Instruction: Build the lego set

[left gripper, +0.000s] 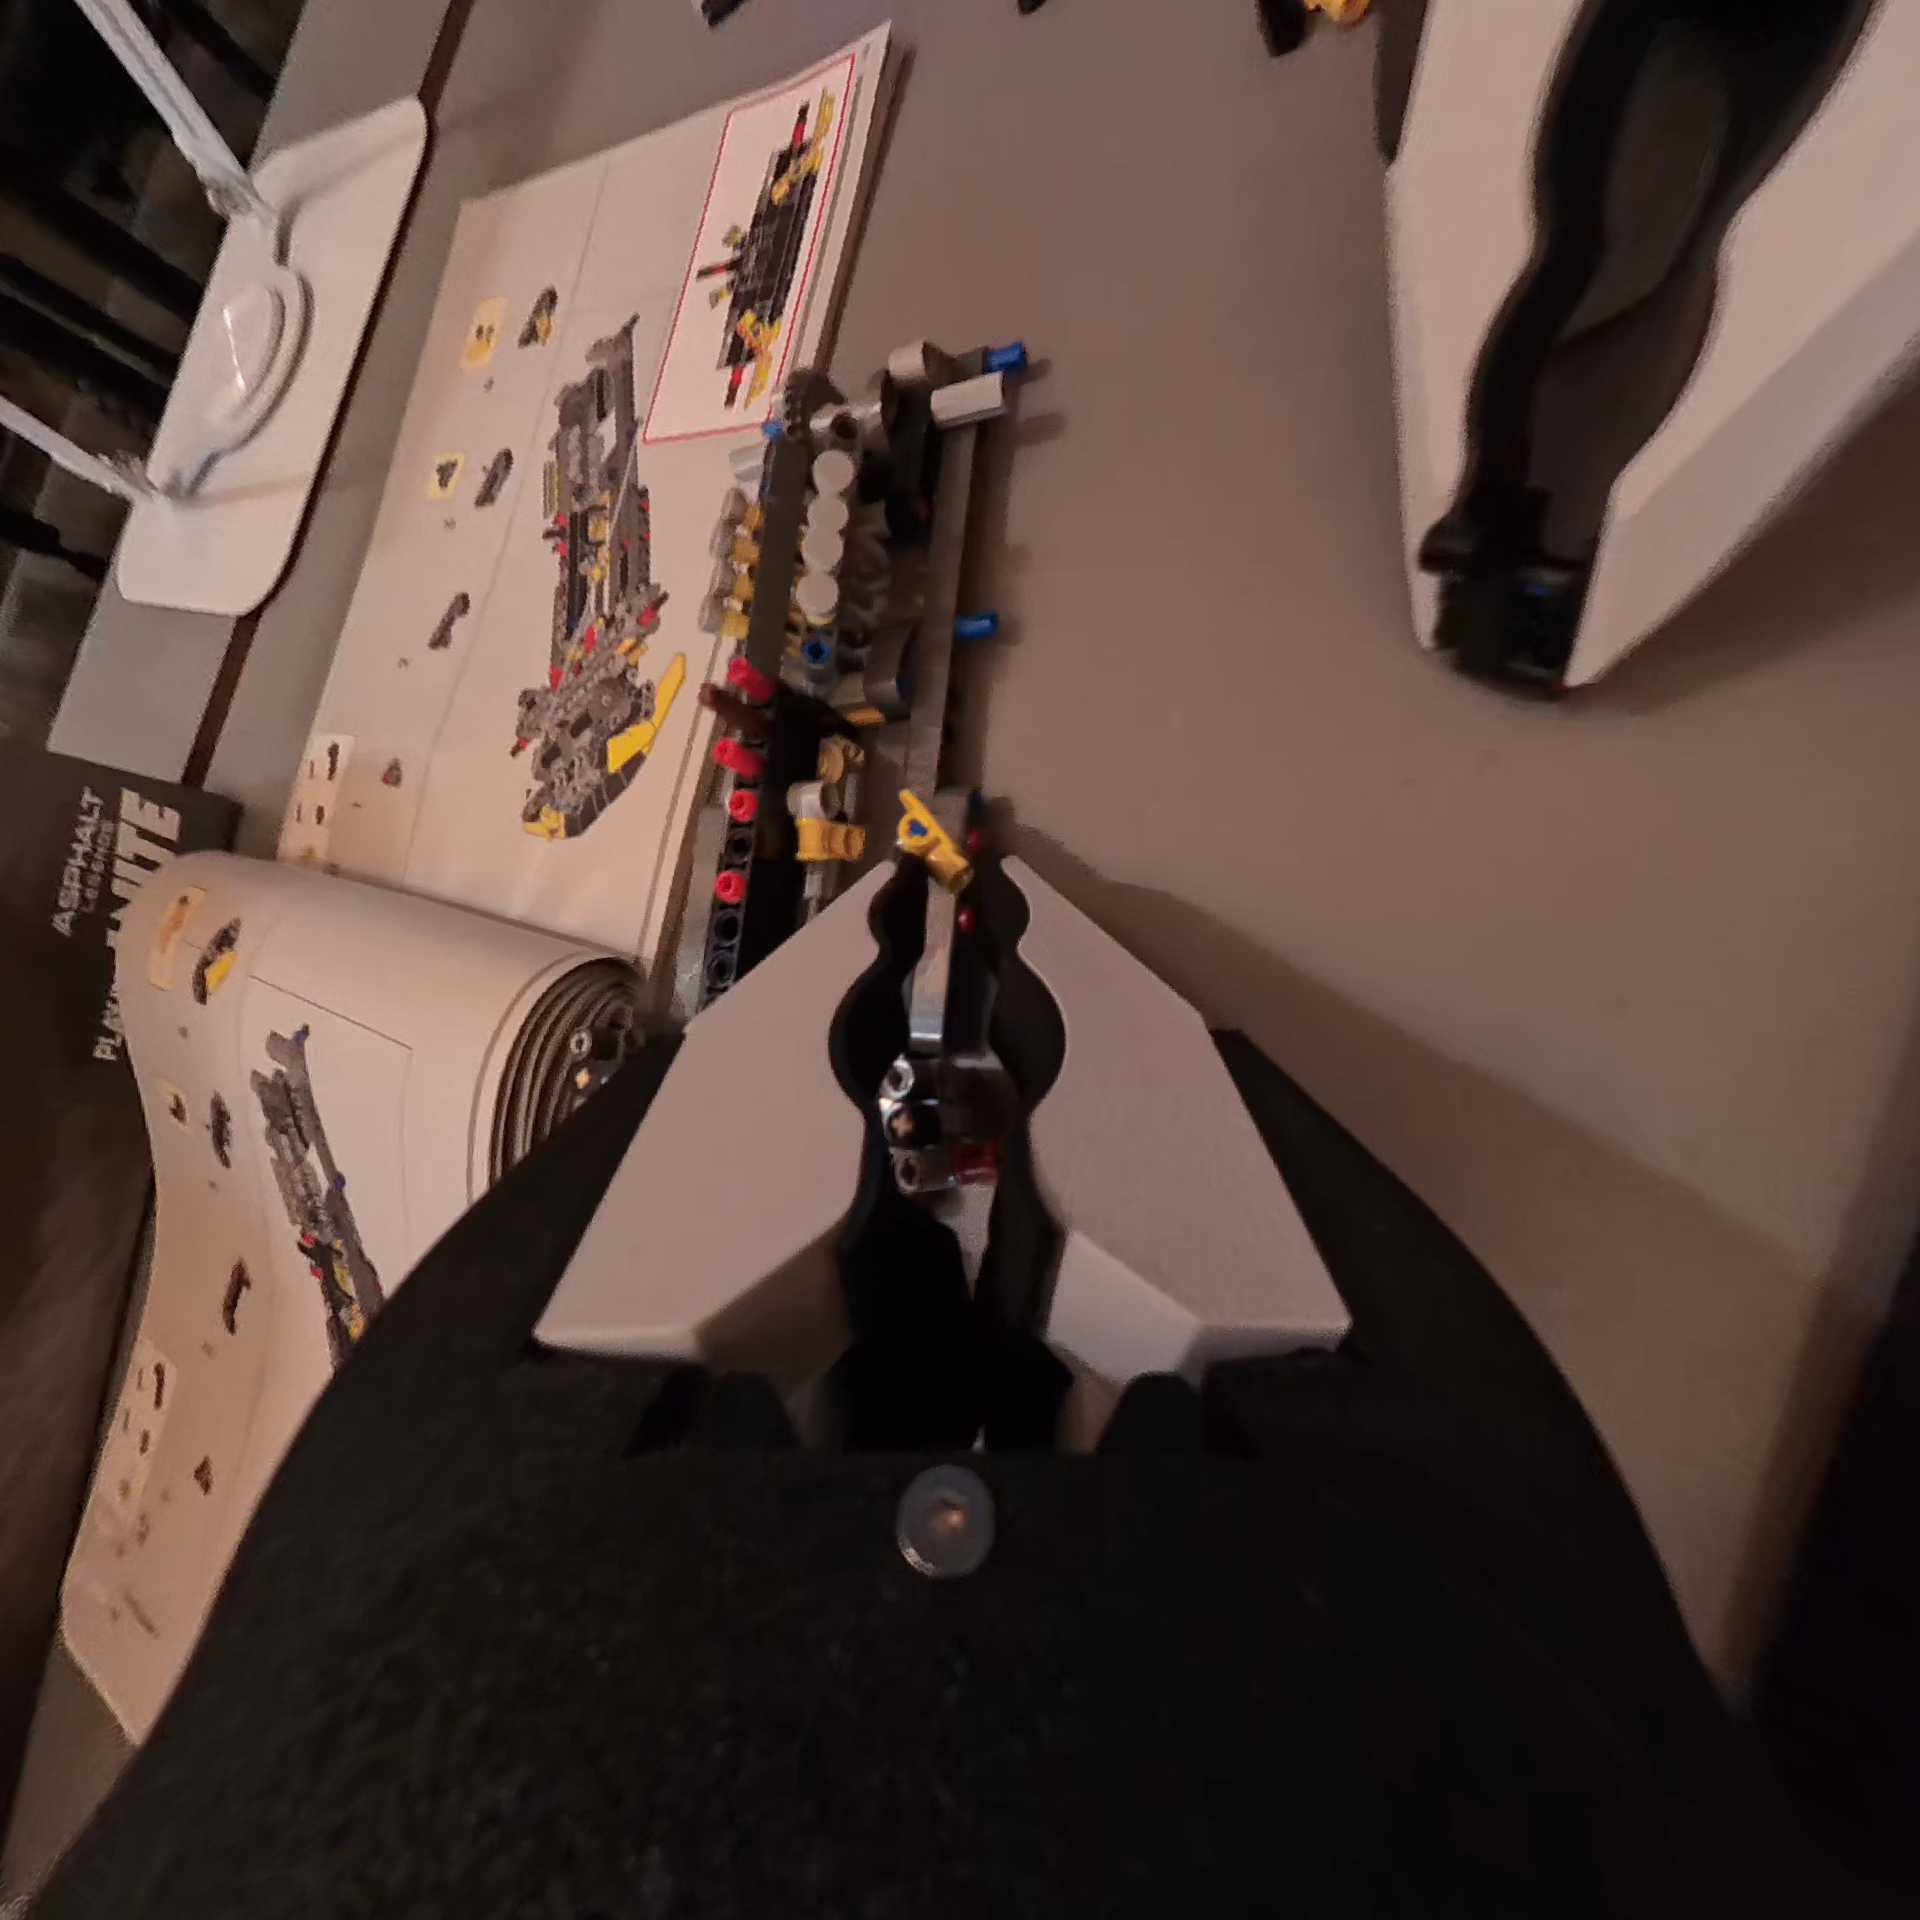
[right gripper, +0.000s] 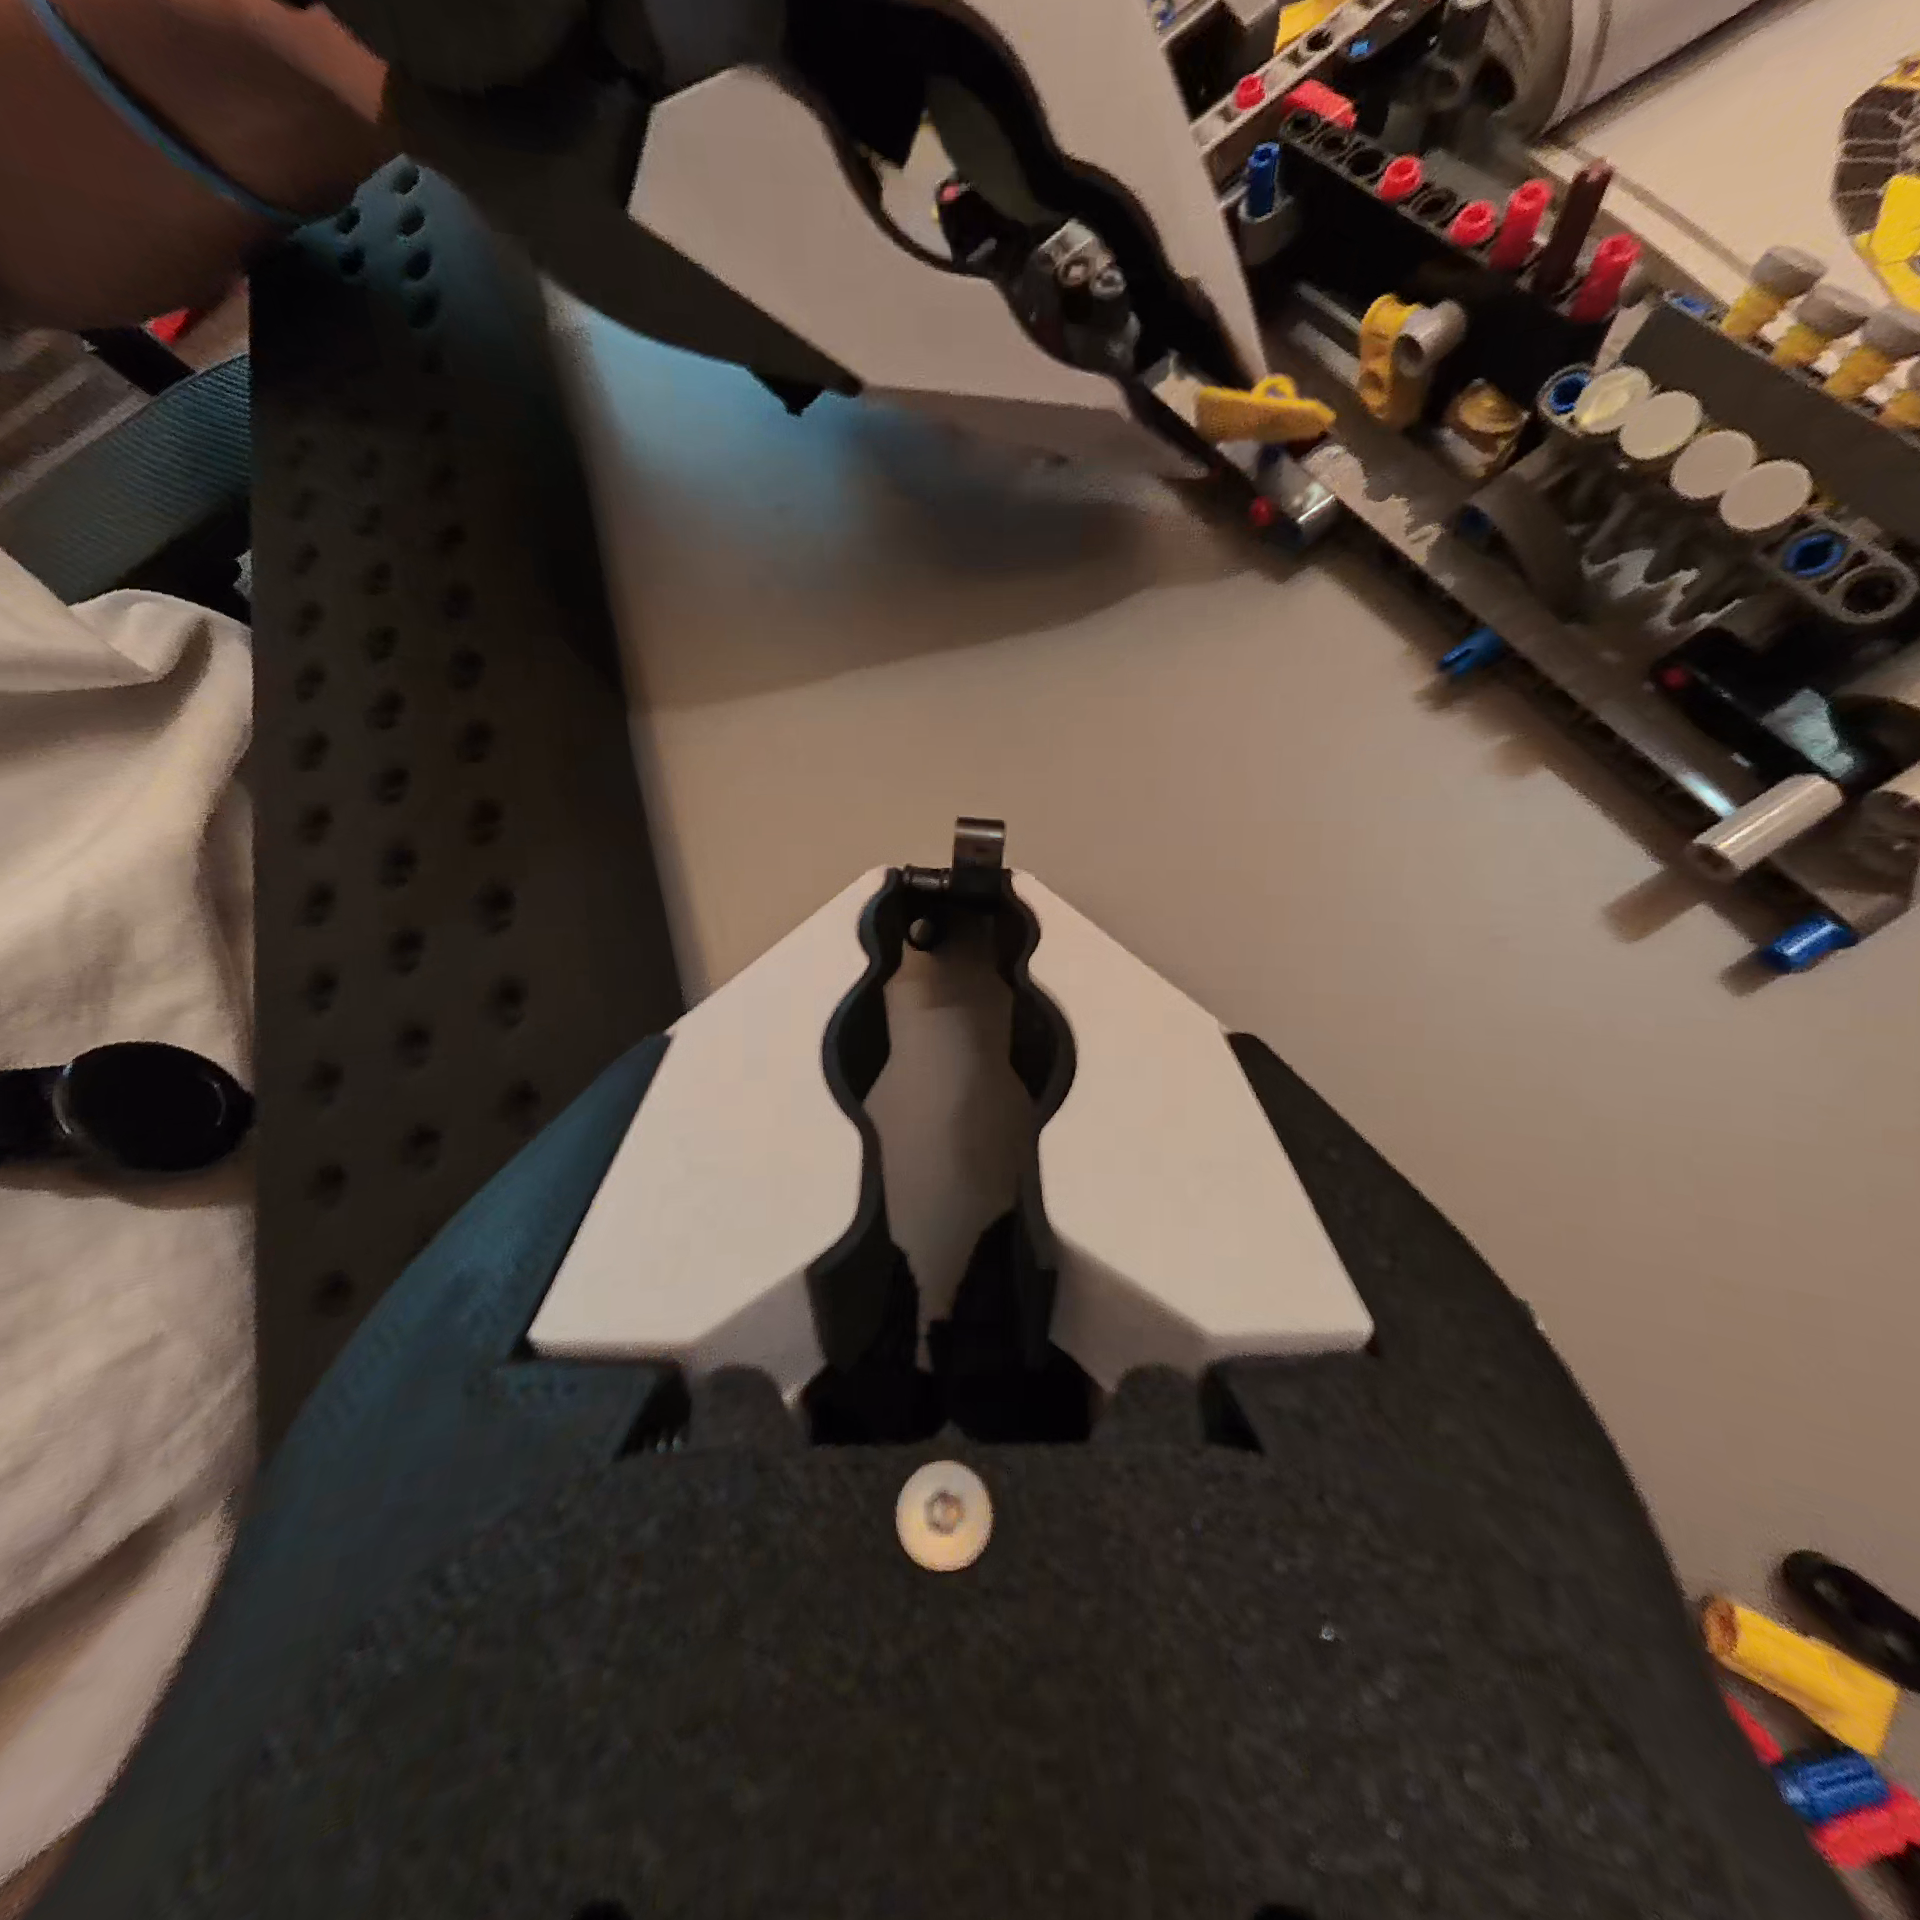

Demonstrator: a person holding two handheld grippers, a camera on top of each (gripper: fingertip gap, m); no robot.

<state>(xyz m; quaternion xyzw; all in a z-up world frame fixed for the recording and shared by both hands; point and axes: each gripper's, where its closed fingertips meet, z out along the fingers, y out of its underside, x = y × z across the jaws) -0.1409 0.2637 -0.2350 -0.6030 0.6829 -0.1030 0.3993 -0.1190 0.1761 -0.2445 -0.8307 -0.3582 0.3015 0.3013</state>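
The half-built lego model (left gripper: 831, 582) is a long grey and black frame with red, blue and yellow pins, lying on the table beside the booklet. My left gripper (left gripper: 940, 868) is shut on the model's near end, on a grey beam with a yellow connector (left gripper: 933, 836) at the fingertips. The right wrist view shows the model (right gripper: 1621, 488) and the left gripper (right gripper: 1195, 405) at the top. My right gripper (right gripper: 951, 883) is shut on a small black connector piece (right gripper: 980, 844), held above bare table and apart from the model. It shows at the upper right in the left wrist view (left gripper: 1507, 644).
An open instruction booklet (left gripper: 582, 520) lies left of the model, its turned pages curled into a roll (left gripper: 343, 1039). A white tray (left gripper: 249, 364) lies beyond it. Loose yellow, blue and red pieces (right gripper: 1808, 1704) lie at the right. A dark perforated chair part (right gripper: 395, 623) and a person's arm (right gripper: 156, 135) are at the left. Left tips to right tips: about 9 cm.
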